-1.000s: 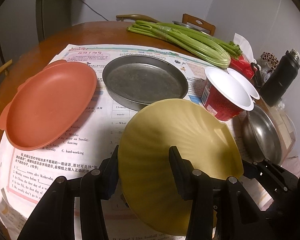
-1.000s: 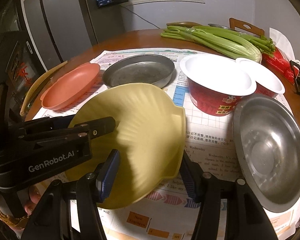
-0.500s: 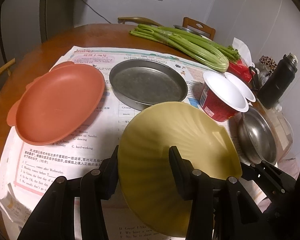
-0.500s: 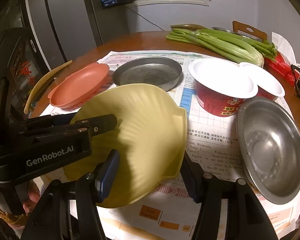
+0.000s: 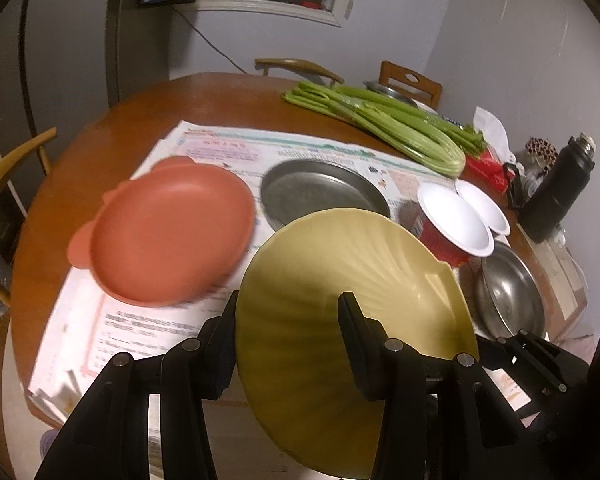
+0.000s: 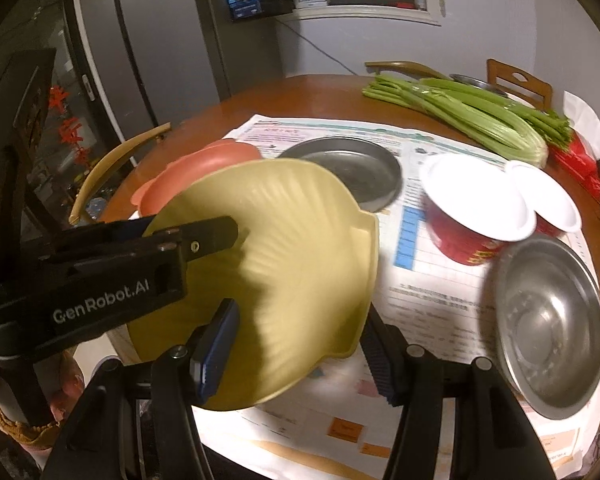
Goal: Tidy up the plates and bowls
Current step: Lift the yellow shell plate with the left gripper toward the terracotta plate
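Note:
My left gripper (image 5: 288,316) is shut on the rim of a yellow shell-shaped plate (image 5: 352,280) and holds it tilted above the table; the plate also shows in the right wrist view (image 6: 276,256). My right gripper (image 6: 300,332) is open, its fingers on either side of the plate's near edge, not clamping it. An orange plate (image 5: 168,232) and a round metal pan (image 5: 324,192) lie on newspaper. A steel bowl (image 6: 552,328) lies at the right. Two red paper bowls with white insides (image 6: 476,204) stand behind it.
Newspaper (image 5: 140,320) covers the round wooden table (image 5: 112,136). Celery (image 5: 384,124) lies at the back. A black flask (image 5: 556,188) and a red packet (image 5: 488,168) stand at the far right. Chairs ring the table; a fridge (image 6: 140,40) is left.
Both grippers and the yellow plate have risen and pulled back from the table; the plate sits higher above the newspaper and the dishes look farther away.

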Motion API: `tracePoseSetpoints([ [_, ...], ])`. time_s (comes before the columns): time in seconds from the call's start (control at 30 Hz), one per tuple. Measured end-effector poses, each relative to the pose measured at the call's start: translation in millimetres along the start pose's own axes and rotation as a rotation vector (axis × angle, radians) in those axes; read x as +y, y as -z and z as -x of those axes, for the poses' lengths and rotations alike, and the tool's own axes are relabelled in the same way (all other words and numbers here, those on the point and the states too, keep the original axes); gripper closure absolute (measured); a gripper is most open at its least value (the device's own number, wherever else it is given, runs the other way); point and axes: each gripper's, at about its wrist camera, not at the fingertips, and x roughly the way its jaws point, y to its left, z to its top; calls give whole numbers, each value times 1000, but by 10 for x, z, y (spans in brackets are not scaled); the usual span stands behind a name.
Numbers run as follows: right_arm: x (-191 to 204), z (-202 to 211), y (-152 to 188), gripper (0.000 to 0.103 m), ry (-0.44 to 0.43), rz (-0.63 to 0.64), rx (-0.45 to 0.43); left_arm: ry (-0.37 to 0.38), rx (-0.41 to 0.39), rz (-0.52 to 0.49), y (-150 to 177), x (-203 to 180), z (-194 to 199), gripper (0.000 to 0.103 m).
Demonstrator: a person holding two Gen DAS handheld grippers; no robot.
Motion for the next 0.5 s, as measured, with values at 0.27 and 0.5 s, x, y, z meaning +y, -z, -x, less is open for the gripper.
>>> tracePoseSetpoints([
  [0.27, 198, -56, -180, 43, -32, 41, -4, -20, -17, 52, -88, 269, 45, 55],
  [0.5, 355, -85, -349, 43, -51, 69, -9, -22, -33, 89, -134, 470, 90, 55],
])
